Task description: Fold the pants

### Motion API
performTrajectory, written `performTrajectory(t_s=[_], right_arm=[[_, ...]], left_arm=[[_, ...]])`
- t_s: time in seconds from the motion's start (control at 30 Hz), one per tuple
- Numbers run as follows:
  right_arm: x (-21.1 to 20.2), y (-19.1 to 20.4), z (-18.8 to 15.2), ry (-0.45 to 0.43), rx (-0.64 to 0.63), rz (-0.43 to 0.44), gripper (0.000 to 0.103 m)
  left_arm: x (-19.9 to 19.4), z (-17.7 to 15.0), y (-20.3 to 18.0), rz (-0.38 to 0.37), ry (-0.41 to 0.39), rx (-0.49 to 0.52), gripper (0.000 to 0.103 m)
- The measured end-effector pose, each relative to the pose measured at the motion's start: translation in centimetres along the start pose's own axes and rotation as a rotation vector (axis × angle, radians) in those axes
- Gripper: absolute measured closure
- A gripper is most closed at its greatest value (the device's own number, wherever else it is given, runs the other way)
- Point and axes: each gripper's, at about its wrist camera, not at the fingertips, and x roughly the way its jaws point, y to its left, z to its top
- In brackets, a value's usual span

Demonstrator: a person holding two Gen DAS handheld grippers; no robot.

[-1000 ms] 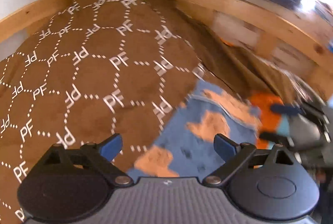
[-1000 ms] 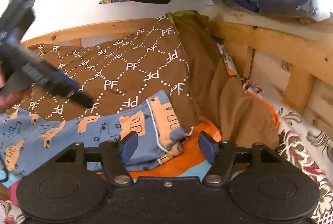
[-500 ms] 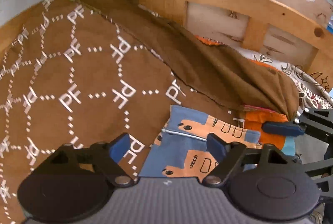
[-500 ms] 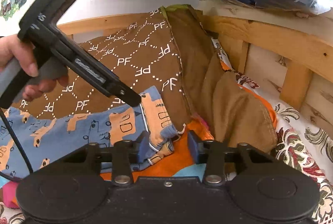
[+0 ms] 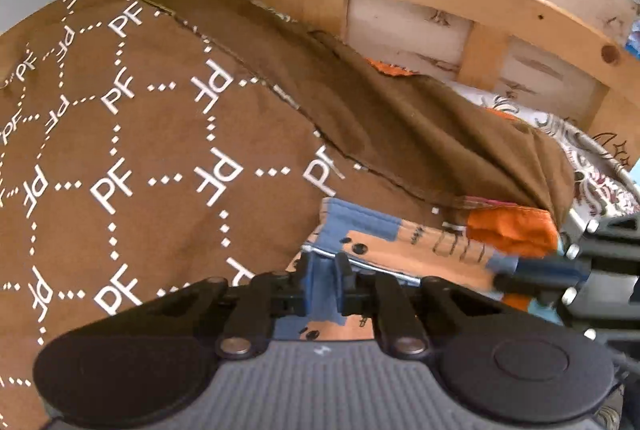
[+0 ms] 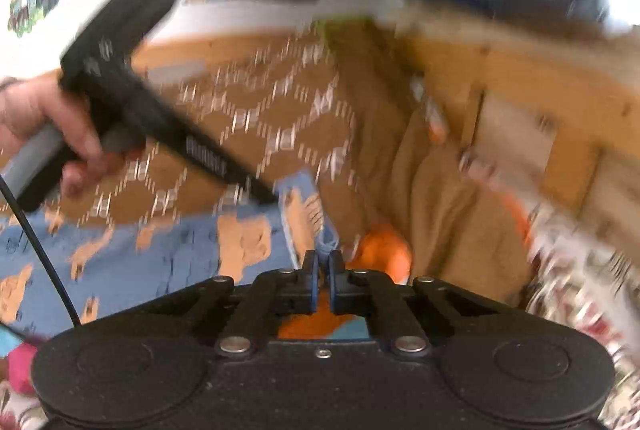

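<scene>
Pants (image 5: 360,242) hem pinched in both my claws, left gripper (image 5: 323,280) and right gripper (image 6: 323,270) closing on its corners so I can lift evenly

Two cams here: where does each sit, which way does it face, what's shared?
Left wrist: on the left gripper, facing down along its fingers, closing on the blue pants; brown PF blanket and wooden bed frame beyond.
Right wrist: on the right gripper, closing on the pants' edge; a hand shows.
Shared: pants, blanket, frame; each view sees the other gripper.
</scene>
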Motion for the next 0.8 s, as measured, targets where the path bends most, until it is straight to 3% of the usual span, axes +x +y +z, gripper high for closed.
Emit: performTrajectory(t_s=[0.07, 0.13, 0.37, 0.53, 0.57, 0.63, 0.8], right_arm=[[0.0, -0.2, 0.0, 0.012, 0.018, 0.013, 0.073], [-0.7, 0.1, 0.1, -0.011, -0.019, 0.003, 0.069], [-0.4, 1.9, -0.5, 0.053, -0.265, -0.092, 0.082], [0.7, 2.0, -0.5, 0.074, -0.296, -0.061, 0.084], [0.9, 2.0, -0.5, 0.08, -0.301, -0.058, 0.094], [0.9, 1.9, -0.5, 0.086, -0.295, -0.052, 0.097], [0.1, 1.7, -0.3, 0.059, -0.297, -0.125, 0.1]], left_arm=[[0.4, -0.1, 0.1, 0.015, 0.019, -0.006, 0.091], [0.5, -0.3, 0.0, 0.019, 0.026, -0.009, 0.09], [0.4, -1.0, 0.1, 0.024, 0.027, -0.013, 0.089], [0.5, -1.1, 0.5, 0.02, 0.025, -0.032, 0.089], [0.6, -1.1, 0.5, 0.02, 0.026, -0.036, 0.089], [0.4, -1.2, 0.5, 0.019, 0.023, -0.036, 0.089], [-0.7, -1.2, 0.6, 0.022, 0.002, -0.044, 0.085]])
